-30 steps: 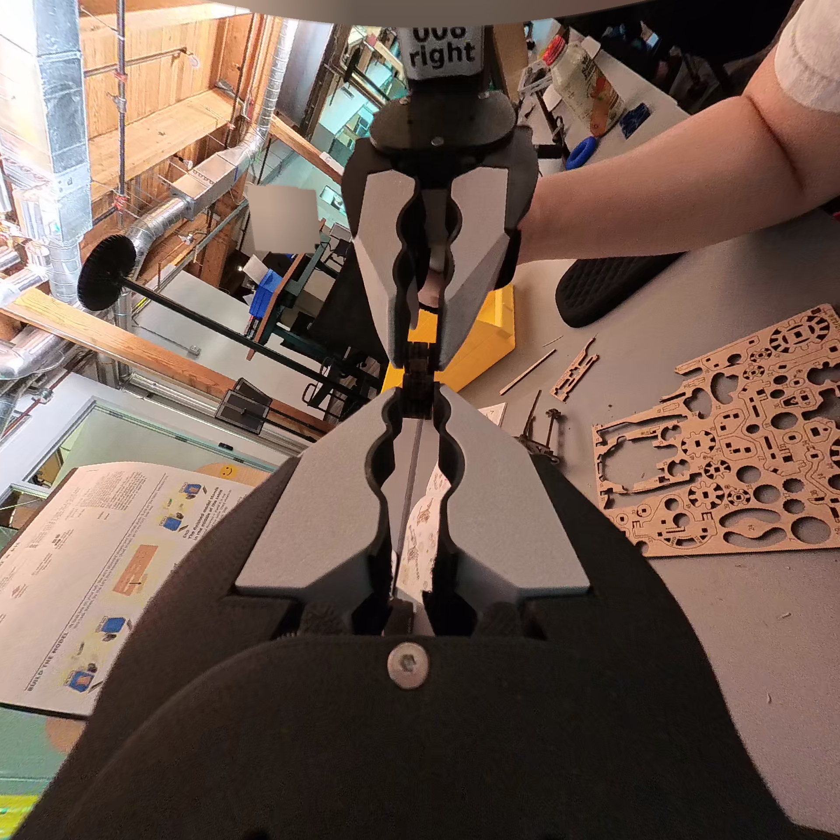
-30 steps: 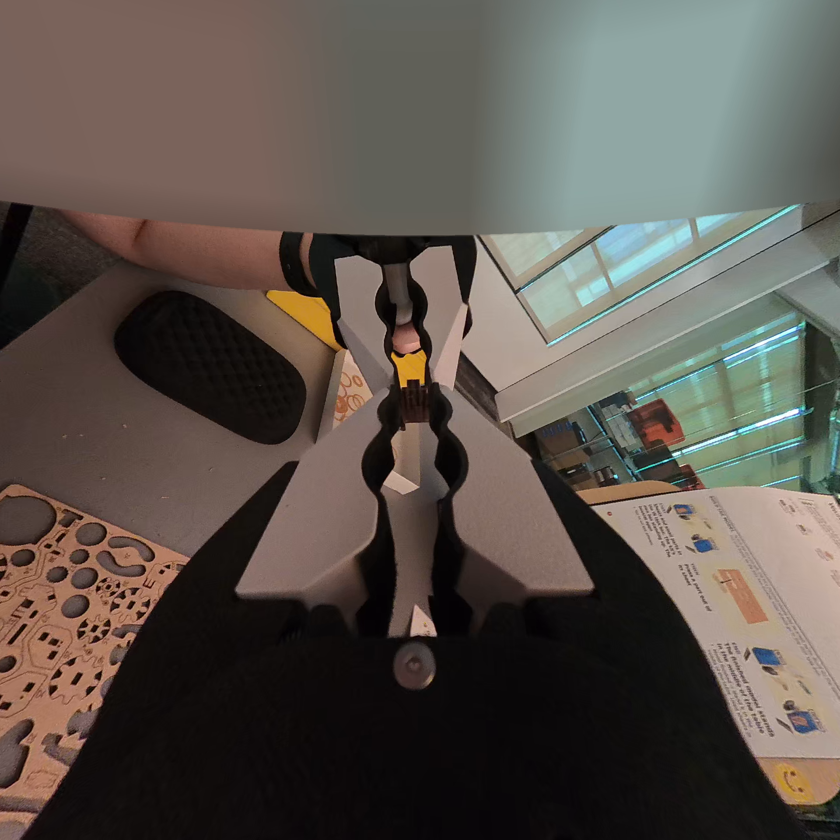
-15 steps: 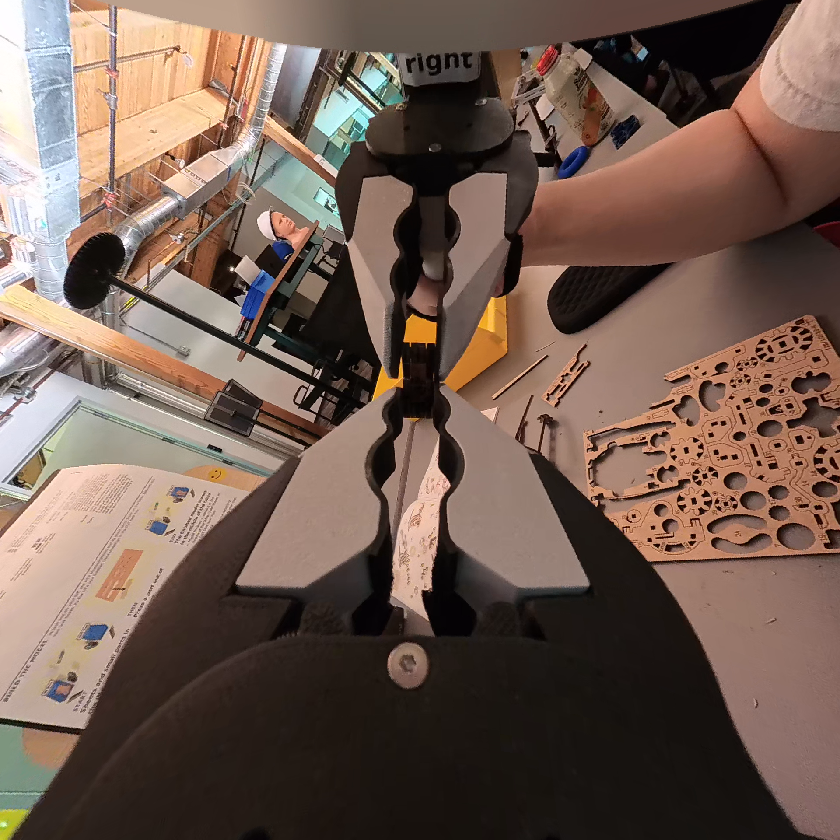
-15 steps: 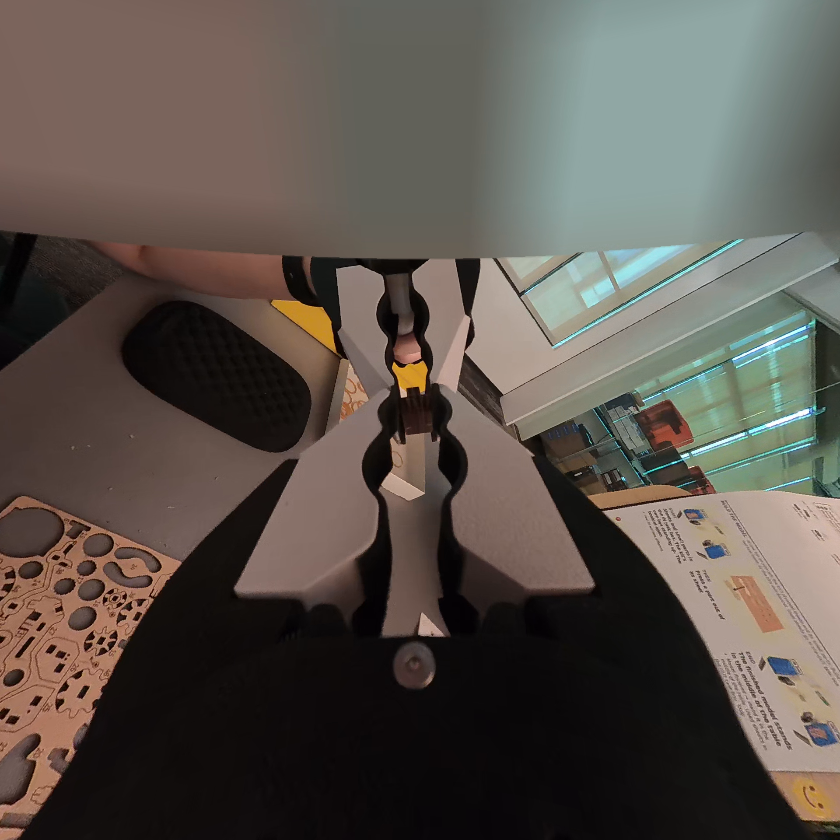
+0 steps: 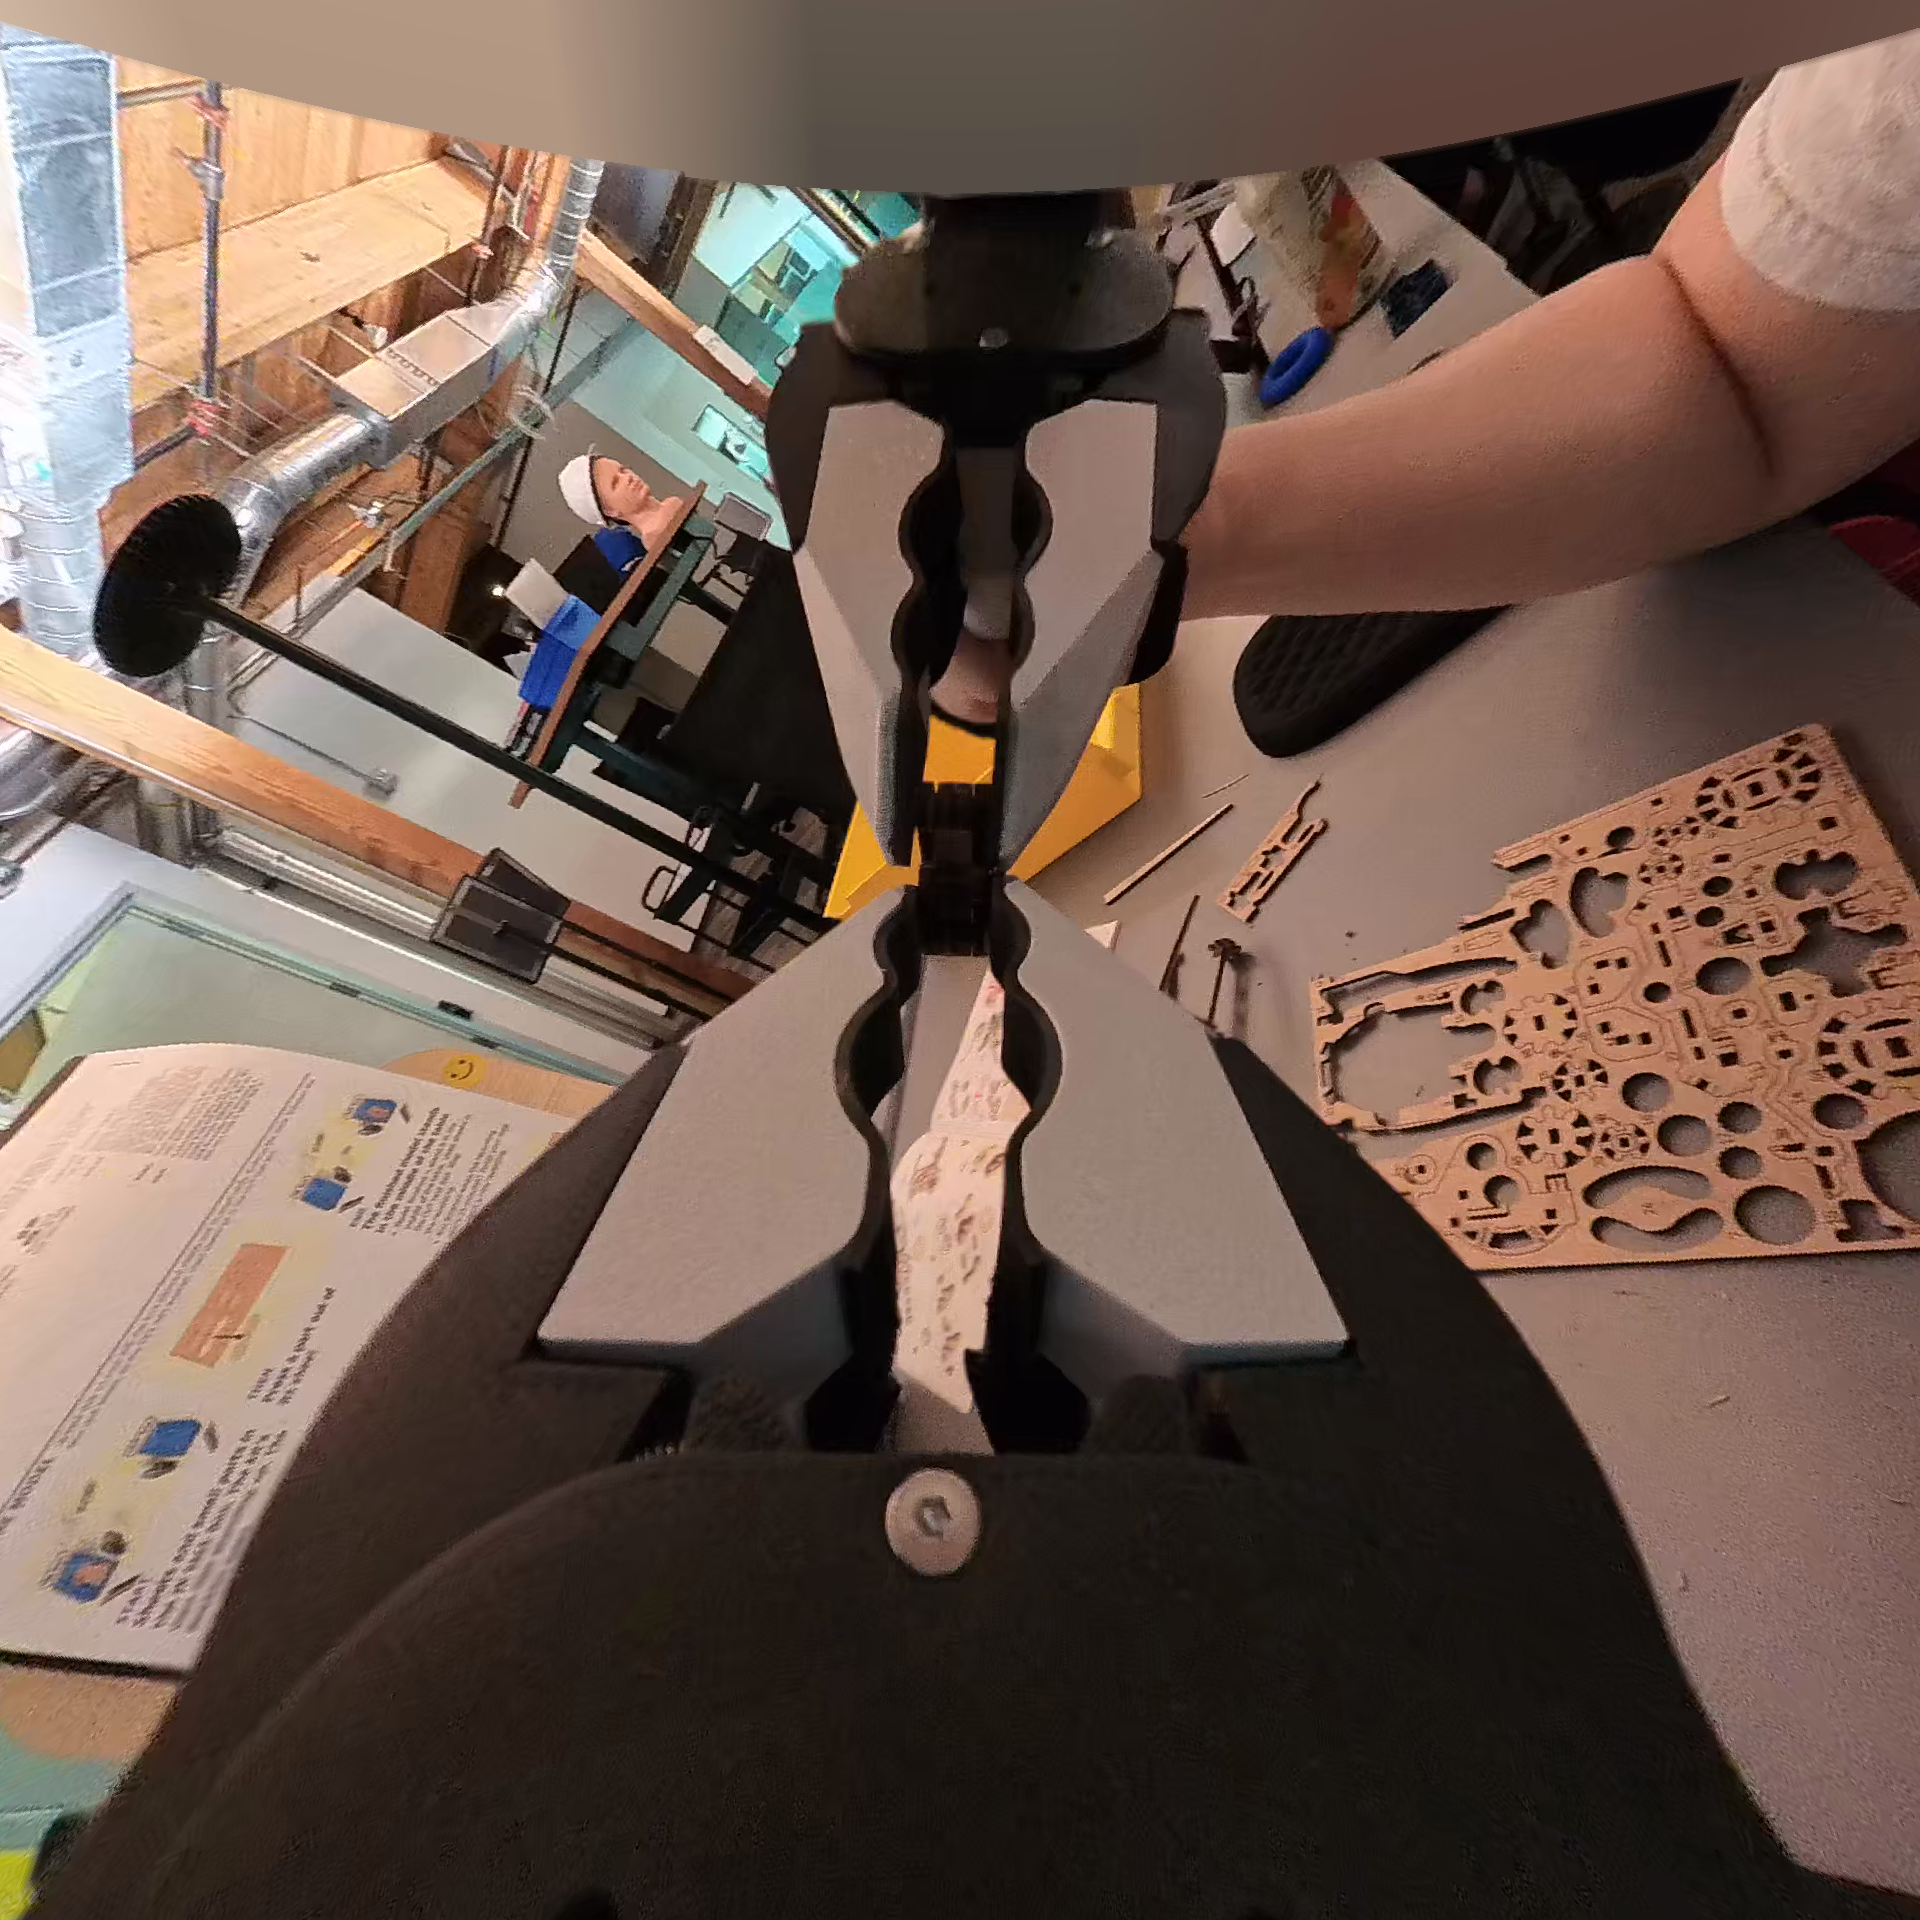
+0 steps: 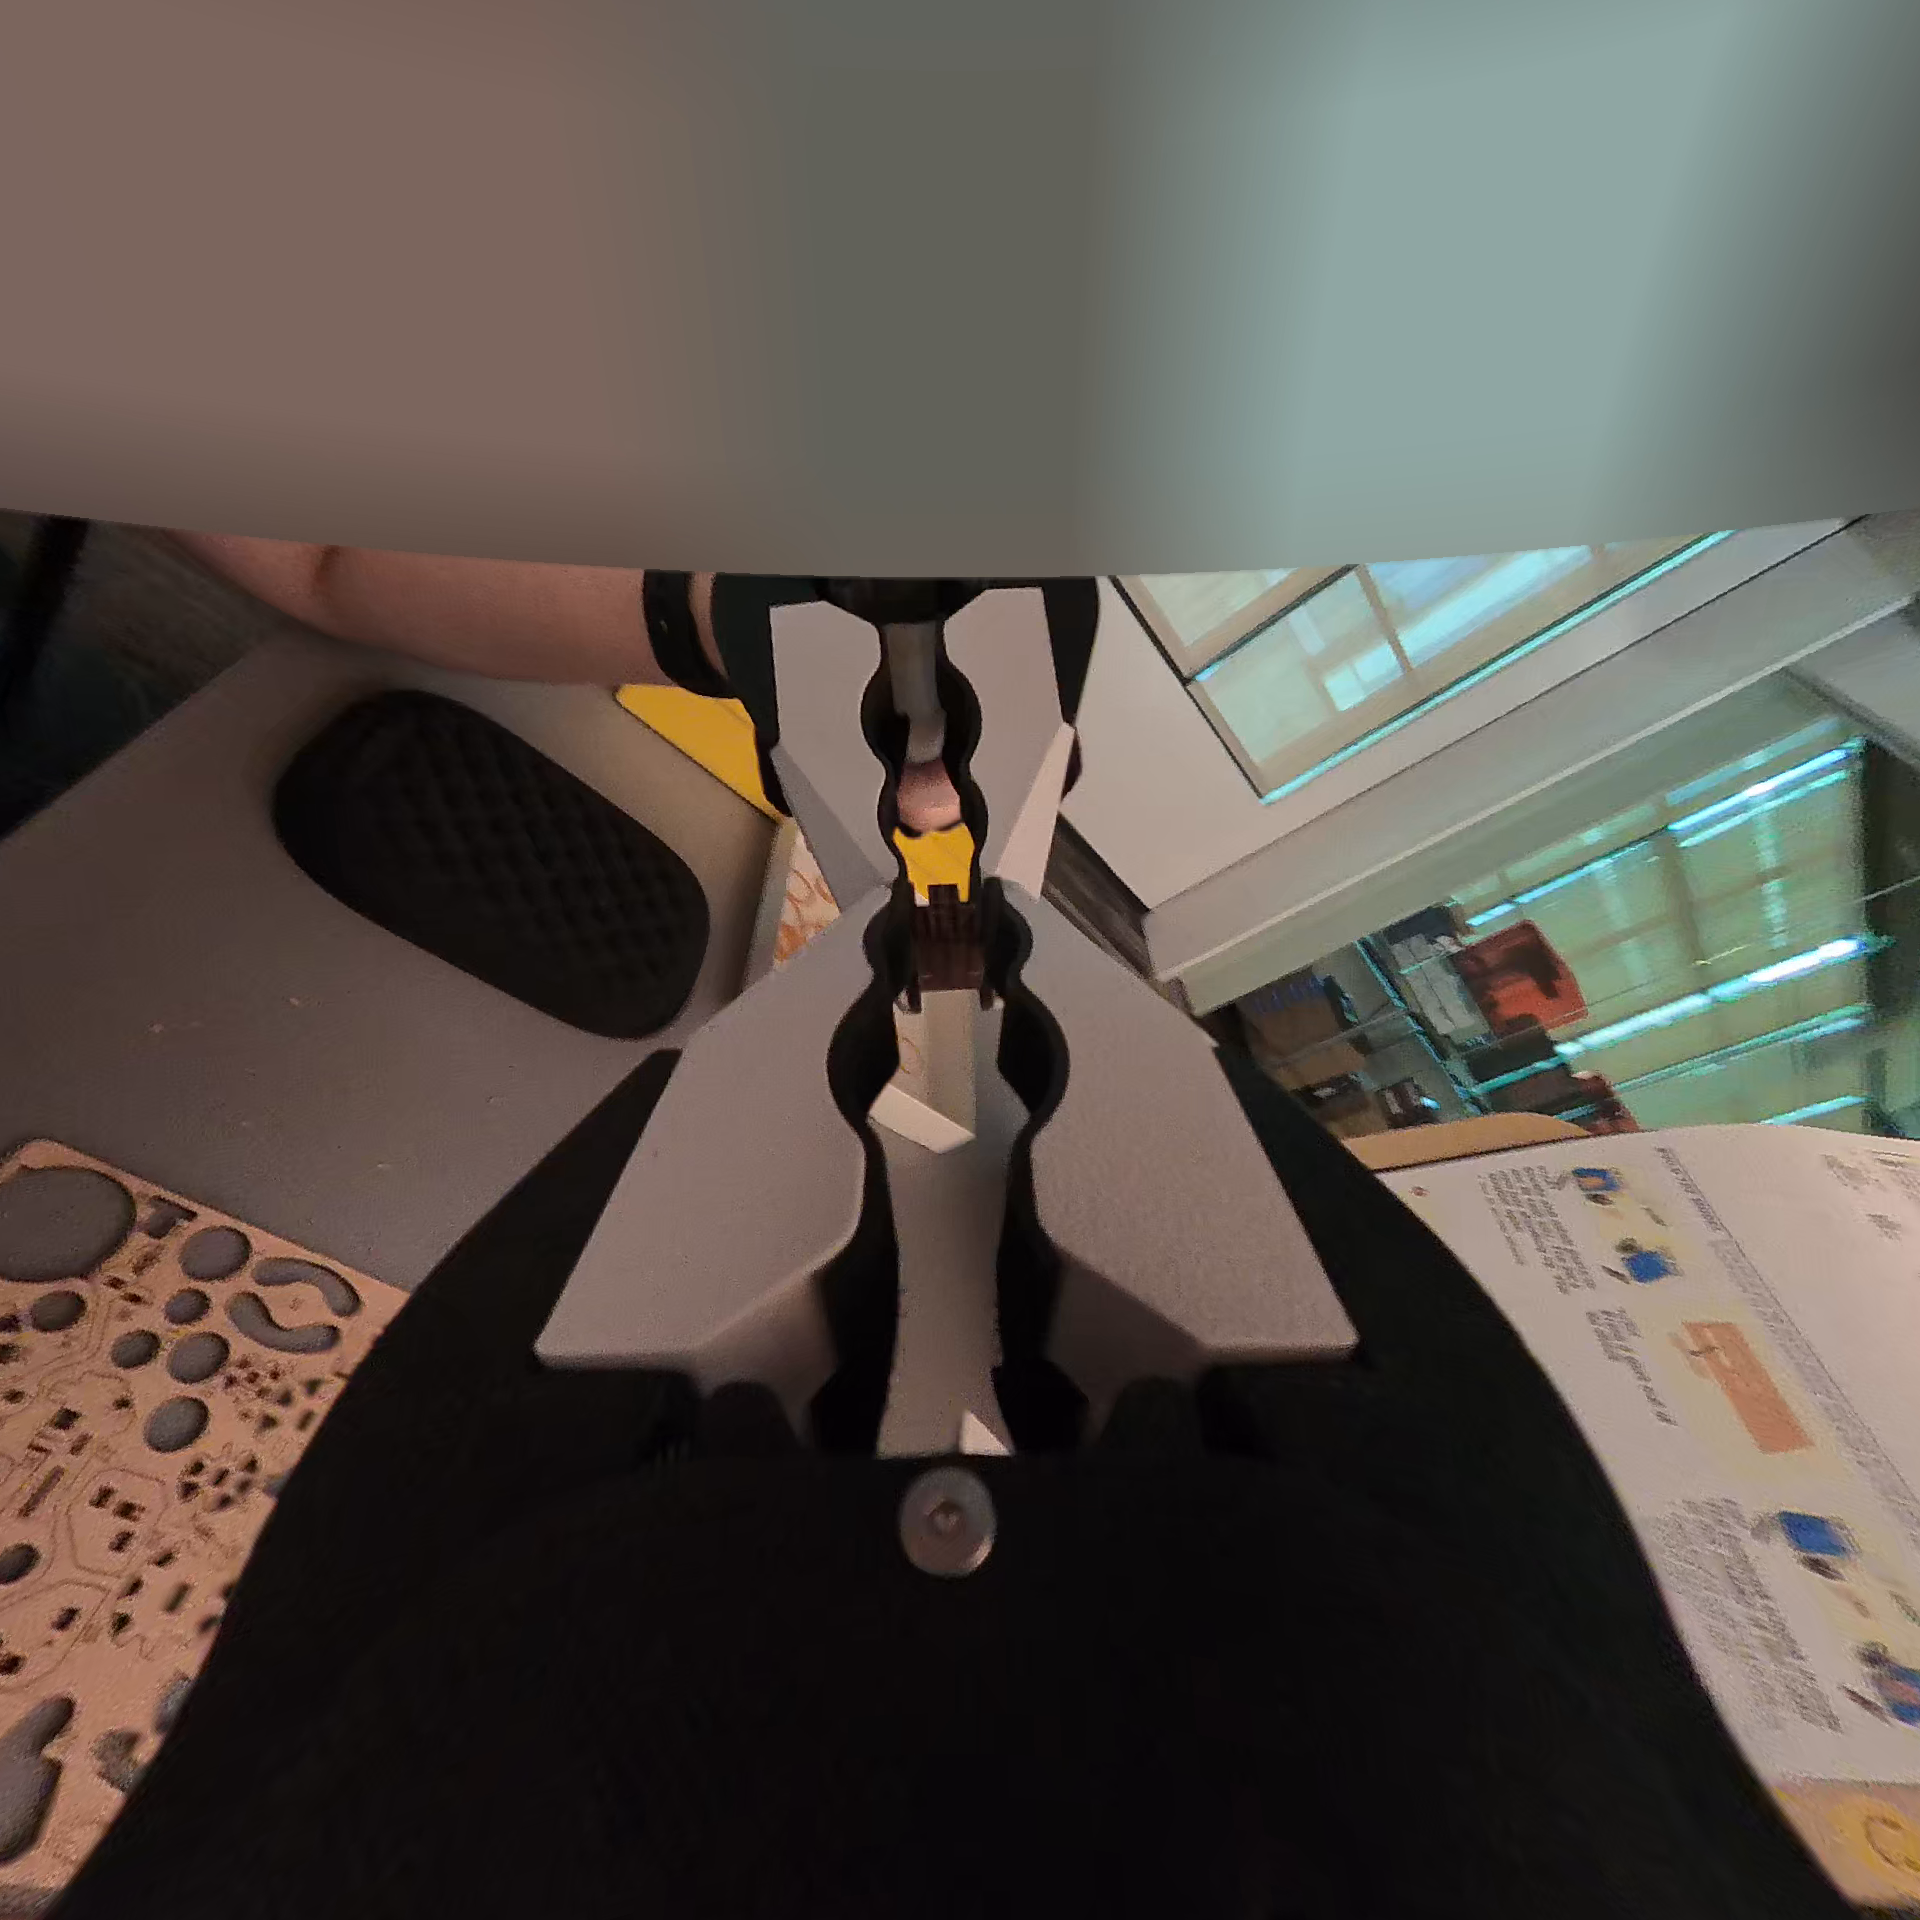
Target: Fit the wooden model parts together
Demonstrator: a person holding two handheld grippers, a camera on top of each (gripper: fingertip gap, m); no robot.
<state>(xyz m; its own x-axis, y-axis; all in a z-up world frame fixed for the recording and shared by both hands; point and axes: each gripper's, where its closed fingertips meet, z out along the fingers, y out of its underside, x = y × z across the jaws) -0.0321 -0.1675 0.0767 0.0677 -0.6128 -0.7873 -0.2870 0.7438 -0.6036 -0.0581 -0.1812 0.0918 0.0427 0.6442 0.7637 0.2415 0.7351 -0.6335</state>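
Left gripper (image 5: 954, 914) and right gripper (image 6: 943, 951) raised over the table (image 5: 1662, 1455), tip to tip, both clamped on one small dark wooden part (image 6: 945, 940), forearm (image 5: 1455, 468) stretched across, part's shape hard to make out, punched wooden sheet (image 5: 1662, 1039) flat nearby.

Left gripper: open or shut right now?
Shut: the left gripper pinches a small dark wooden part at its tips, meeting the right gripper tip to tip.
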